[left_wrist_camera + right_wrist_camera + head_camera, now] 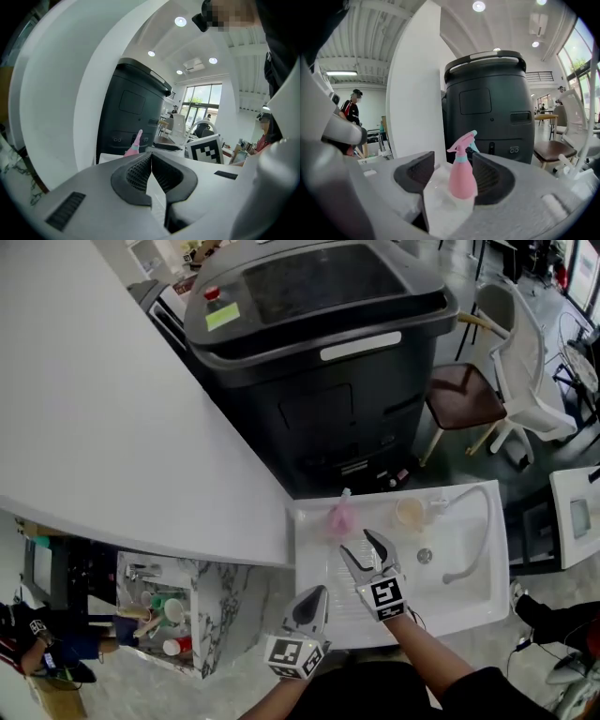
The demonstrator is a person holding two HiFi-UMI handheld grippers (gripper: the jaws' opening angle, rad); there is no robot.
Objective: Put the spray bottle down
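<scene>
**Pink spray bottle stands in the sink, clear of both grippers**

Only the head view gives the layout. The pink spray bottle stands upright at the back left corner of a white sink. It is near the edge of the curved white worktop and in front of a big black machine. The right gripper sits just short of the bottle, its jaws spread wide and not touching it. The left gripper is nearer the person, over the sink's front rim, with its jaws pressed together and nothing between them. Further right along the sink's back edge is what looks like a pale cup; only this view shows it.

The right gripper view shows the bottle whole: pink body, light blue collar and pink trigger head. It stands on the white surface and is framed in the gap between the two open pads. At the far left of this view a person in a dark and red top stands in the background. The left gripper view catches only the pink nozzle tip above its closed jaws, along with the right gripper's marker cube.

As for writing, the machine's lid carries a yellow-green label, but its print is too small to read. The marker cubes bear only black-and-white square patterns.
</scene>
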